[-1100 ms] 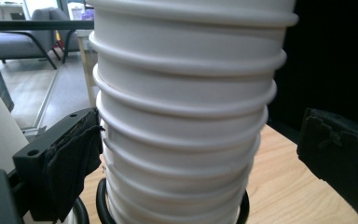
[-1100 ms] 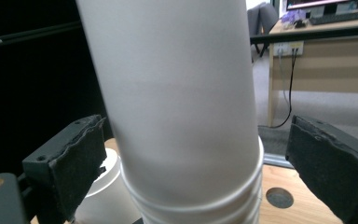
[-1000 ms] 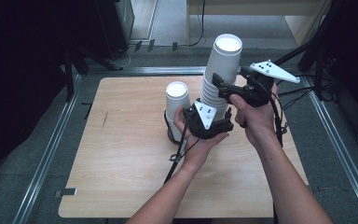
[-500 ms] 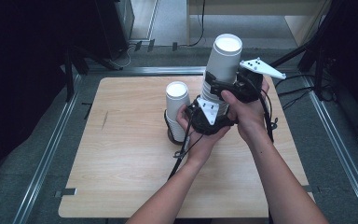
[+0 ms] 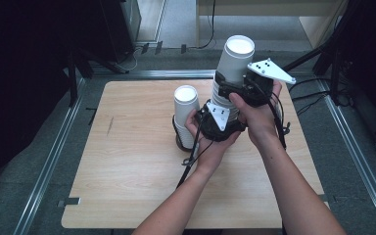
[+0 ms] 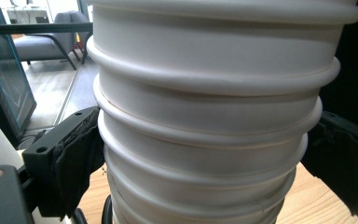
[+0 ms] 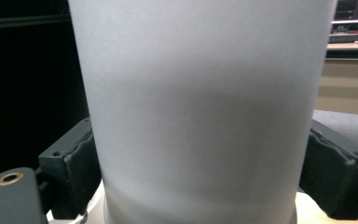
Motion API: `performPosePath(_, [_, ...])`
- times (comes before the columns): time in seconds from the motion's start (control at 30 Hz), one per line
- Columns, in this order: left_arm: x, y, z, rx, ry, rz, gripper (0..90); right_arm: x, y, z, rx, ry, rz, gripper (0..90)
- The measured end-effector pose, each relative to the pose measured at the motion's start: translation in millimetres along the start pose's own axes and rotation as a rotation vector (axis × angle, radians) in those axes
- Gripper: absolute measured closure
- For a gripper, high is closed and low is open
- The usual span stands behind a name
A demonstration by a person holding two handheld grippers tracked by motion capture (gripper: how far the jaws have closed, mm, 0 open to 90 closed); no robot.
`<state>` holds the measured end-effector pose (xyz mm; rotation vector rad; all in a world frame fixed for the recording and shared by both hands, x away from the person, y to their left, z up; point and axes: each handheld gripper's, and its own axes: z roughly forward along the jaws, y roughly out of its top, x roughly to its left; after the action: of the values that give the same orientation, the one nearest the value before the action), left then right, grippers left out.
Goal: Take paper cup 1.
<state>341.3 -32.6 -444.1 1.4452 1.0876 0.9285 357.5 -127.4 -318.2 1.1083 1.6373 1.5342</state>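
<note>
High view: a person is working two grippers against a tall stack (image 5: 232, 68) of upside-down white cups rising near the far middle of the table (image 5: 127, 186). The left gripper (image 5: 214, 113) is reaching in at the stack's lower rims, while the right gripper (image 5: 240, 89) is sitting higher on the stack, its grey plate sticking out to the right. A shorter stack (image 5: 186, 115) is standing just to the left, touching the left hand.

Left gripper view: the tall stack's (image 6: 214, 116) ribbed rims are sitting between the two black jaws, which are pressing against both sides of it.

Right gripper view: the smooth wall of the top cup (image 7: 200, 112) is sitting between the jaws, which are pinching it from left and right, with a lower rim showing at the bottom.
</note>
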Motion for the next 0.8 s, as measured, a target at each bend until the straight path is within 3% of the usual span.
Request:
performPosePath(0.23, [0.4,0.1,-0.5,0.006,-0.001,0.004,3.2,1.4,11.2,-5.8,-0.053,0.005,0.019,11.9])
performPosePath(0.47, [0.7,0.0,-0.8,0.008,-0.003,0.004,3.2,6.2,27.0,-12.1,-0.099,0.002,-0.005,12.5])
performPosePath(0.8, [1.4,0.1,-1.1,0.011,-0.005,0.01,3.3,11.6,45.9,-27.1,-0.212,-0.011,-0.02,13.0])
